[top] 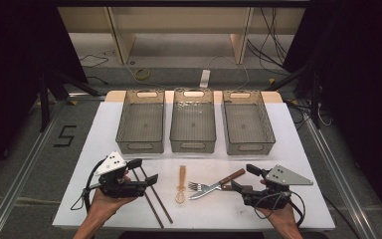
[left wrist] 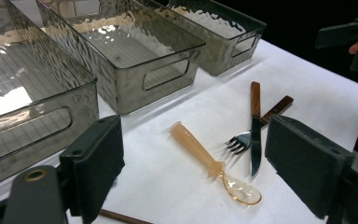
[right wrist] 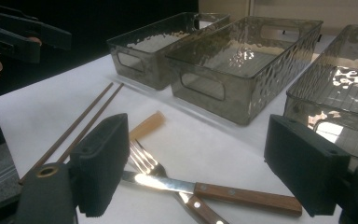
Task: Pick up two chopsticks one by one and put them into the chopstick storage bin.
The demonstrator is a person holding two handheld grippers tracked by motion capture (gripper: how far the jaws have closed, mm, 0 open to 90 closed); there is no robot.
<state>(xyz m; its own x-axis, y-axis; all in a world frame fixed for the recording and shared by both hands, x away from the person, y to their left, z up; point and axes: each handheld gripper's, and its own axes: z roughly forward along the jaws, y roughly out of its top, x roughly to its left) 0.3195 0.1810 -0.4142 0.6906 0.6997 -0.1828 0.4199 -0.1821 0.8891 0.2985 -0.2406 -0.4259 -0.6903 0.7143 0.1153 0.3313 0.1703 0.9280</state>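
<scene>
White covering is spread over the table (top: 288,149), where three clear bins (top: 193,122) are lined across the upper middle, presumably for sorting. Both the left gripper (top: 146,172) and the right gripper (top: 243,177) are held wide apart, empty, flanking chopsticks (top: 151,196), knife (top: 216,185), fork (top: 201,186) and spoon (top: 180,186) at lower centre.

Three clear grey bins (top: 193,121) stand side by side along the far edge of the white table (top: 99,129). Beyond that far edge, cables (top: 142,74) lie on the floor.
</scene>
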